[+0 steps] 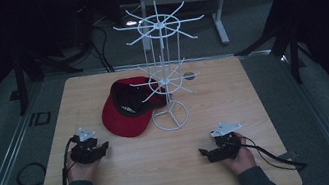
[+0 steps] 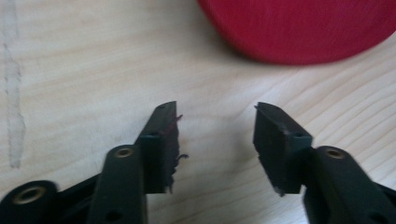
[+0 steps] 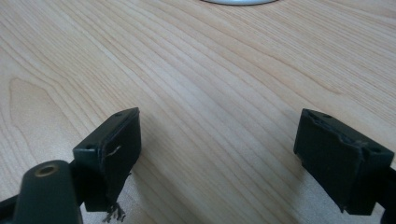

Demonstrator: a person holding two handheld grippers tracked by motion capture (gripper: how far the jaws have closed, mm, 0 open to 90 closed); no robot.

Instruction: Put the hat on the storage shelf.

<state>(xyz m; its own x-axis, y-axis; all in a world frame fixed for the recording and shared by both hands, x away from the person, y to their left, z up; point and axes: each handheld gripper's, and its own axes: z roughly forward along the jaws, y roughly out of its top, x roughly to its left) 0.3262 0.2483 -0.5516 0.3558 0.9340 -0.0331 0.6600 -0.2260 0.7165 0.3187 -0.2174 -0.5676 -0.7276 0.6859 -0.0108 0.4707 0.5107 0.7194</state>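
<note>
A red cap (image 1: 127,110) with a black inside lies on the wooden table (image 1: 131,179), brim toward me, against the foot of a white wire display stand (image 1: 164,72). My left gripper (image 1: 105,147) rests on the table just left of the cap, jaws apart with nothing between them. In the left gripper view the cap's red brim (image 2: 299,28) lies a little beyond the left gripper (image 2: 217,112). My right gripper (image 1: 203,153) sits low at the right front, pointing left. Its jaws stand wide over bare wood in the right gripper view, right gripper (image 3: 219,121) holding nothing.
The stand's round wire base (image 1: 170,116) sits right of the cap, its edge (image 3: 238,2) showing at the top of the right gripper view. Wire hooks spread out at two levels above the table. A grey desk frame (image 1: 219,7) stands behind. Cables trail off both grippers.
</note>
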